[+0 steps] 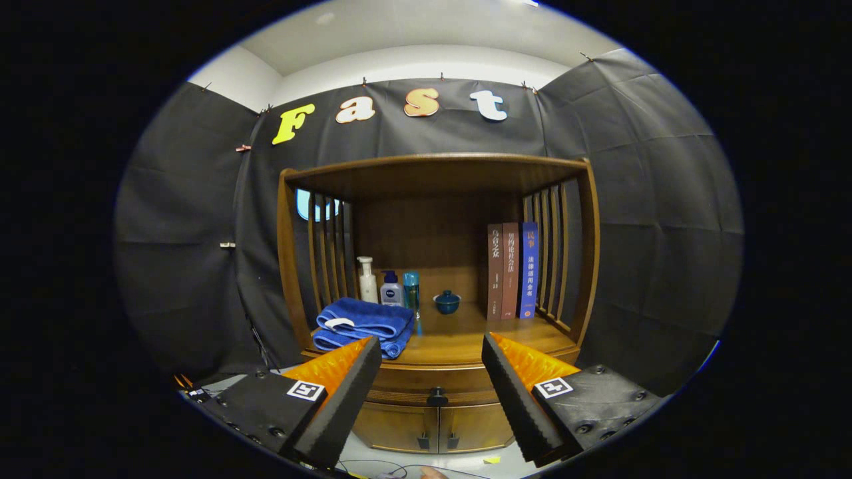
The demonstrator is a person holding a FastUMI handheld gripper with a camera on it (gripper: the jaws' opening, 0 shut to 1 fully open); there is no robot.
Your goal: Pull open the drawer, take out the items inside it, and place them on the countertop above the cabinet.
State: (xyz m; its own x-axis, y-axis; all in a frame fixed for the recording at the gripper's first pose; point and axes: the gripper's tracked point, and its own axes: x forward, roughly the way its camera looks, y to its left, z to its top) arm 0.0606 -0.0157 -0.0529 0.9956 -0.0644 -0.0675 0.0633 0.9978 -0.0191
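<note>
Tool: my tool [431, 379] is up and level, fingers spread wide apart, nothing between them, well short of the cabinet.
Floor: a thin cable [373, 464] and a small yellow scrap [492, 459] lie on the floor near me, in front of the cabinet.
Doors: two lower cabinet doors [432, 426] sit shut below the drawer, small dark pulls side by side at the middle seam.
Drawer: there it is, the drawer [406, 384], shut, straight ahead in the gap between my fingers, just under the surface.
Knob: one small dark knob [436, 396] at the drawer's centre. That's my hold, I reckon: close on it from both sides and pull straight back.
Handling: solid wood front, so stiff and probably a bit heavy to slide; the knob looks small and smooth, so it may slip if I grip off-centre.
Contents: hidden, can't tell what's inside.
Surface: the surface [466, 342] above already carries folded blue towels [363, 324] on the left.
Far left: three bottles [389, 285] stand behind the towels.
Far middle: a small blue lidded bowl [447, 301].
Far right: three upright books [512, 269].
Free spot: bare wood at front centre and right looks best for unloading.
</note>
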